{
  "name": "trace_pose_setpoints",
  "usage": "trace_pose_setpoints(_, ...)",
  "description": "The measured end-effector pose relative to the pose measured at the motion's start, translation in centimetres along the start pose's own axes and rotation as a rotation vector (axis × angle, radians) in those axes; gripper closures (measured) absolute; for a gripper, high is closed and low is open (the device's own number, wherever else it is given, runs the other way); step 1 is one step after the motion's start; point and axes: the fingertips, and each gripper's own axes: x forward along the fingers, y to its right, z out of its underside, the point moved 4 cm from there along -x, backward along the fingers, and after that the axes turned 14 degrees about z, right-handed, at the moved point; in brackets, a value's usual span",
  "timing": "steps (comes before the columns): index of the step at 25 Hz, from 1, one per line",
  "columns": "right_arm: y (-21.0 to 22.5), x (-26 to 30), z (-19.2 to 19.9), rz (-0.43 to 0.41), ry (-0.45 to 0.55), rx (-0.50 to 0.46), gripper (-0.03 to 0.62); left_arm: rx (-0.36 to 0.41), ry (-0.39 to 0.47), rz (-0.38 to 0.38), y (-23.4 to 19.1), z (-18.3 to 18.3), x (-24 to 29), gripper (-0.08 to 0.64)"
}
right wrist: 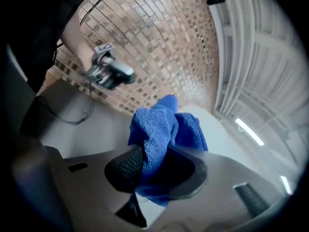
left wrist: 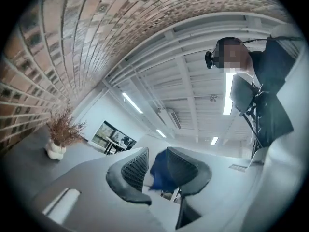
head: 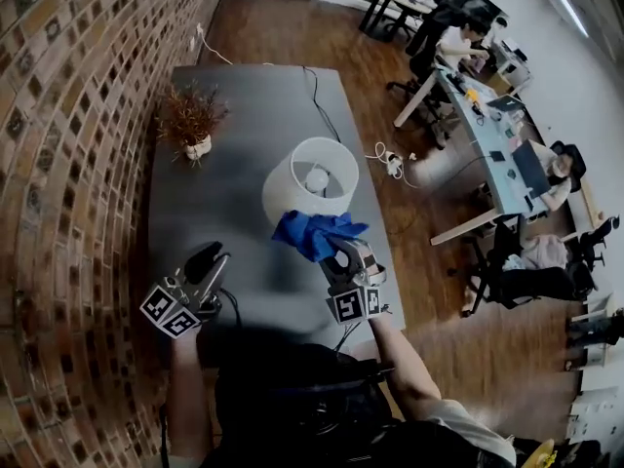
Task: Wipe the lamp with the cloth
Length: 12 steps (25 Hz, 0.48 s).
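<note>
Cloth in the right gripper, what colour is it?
Blue textured cloth, clearest in the right gripper view.

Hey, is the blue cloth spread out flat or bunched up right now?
Bunched up. The cloth is a crumpled wad pinched in the right gripper, with folds sticking out past the jaws.

The counter [head: 244,96] has its left edge hard against the brick wall [head: 68,115], so nothing passes on that side. The potted plant [head: 192,120] stands near that edge and the lamp [head: 310,185] close to the right edge, with a broad bare lane between them running to the far edge. A black cable [head: 320,100] trails over the far right part toward the lamp. On the lamp's near side the cloth [head: 314,232], clamped in the right tongs [head: 339,253], blocks the approach. The left tongs [head: 209,257] hang over open surface by the near left corner.
</note>
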Motion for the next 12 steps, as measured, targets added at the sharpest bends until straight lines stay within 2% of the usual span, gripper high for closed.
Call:
trace_pose_setpoints(3,-4.4,-1.3,2.5,-0.143,-0.073,0.055,0.479,0.036,-0.022,0.032,-2.9,-2.5,2.6,0.449)
trace_pose_setpoints(4,-4.5,-2.0,2.9,-0.147,-0.096,0.123,0.48,0.035,-0.023,0.044,-4.3,-3.2,3.7,0.449)
trace_pose_setpoints(5,-4.0,-2.8,3.5,-0.117,-0.126,0.232,0.48,0.022,-0.018,0.057,-5.8,-3.7,4.9,0.449)
trace_pose_setpoints(7,-1.6,-4.2,5.8,0.019,-0.23,0.568,0.48,-0.029,-0.007,0.081,-9.0,-4.0,7.8,0.449)
trace_pose_setpoints(9,1.0,-5.1,8.9,0.175,-0.349,1.003,0.48,-0.093,-0.015,0.105,-11.9,-3.6,11.0,0.449)
trace_pose_setpoints(11,2.6,-4.9,11.2,0.265,-0.391,1.42,0.48,-0.174,-0.019,0.133,-14.3,-2.6,14.4,0.437)
trace_pose_setpoints(12,3.0,-4.3,11.6,0.279,-0.373,1.581,0.48,-0.224,-0.013,0.15,-15.1,-1.9,15.9,0.397)
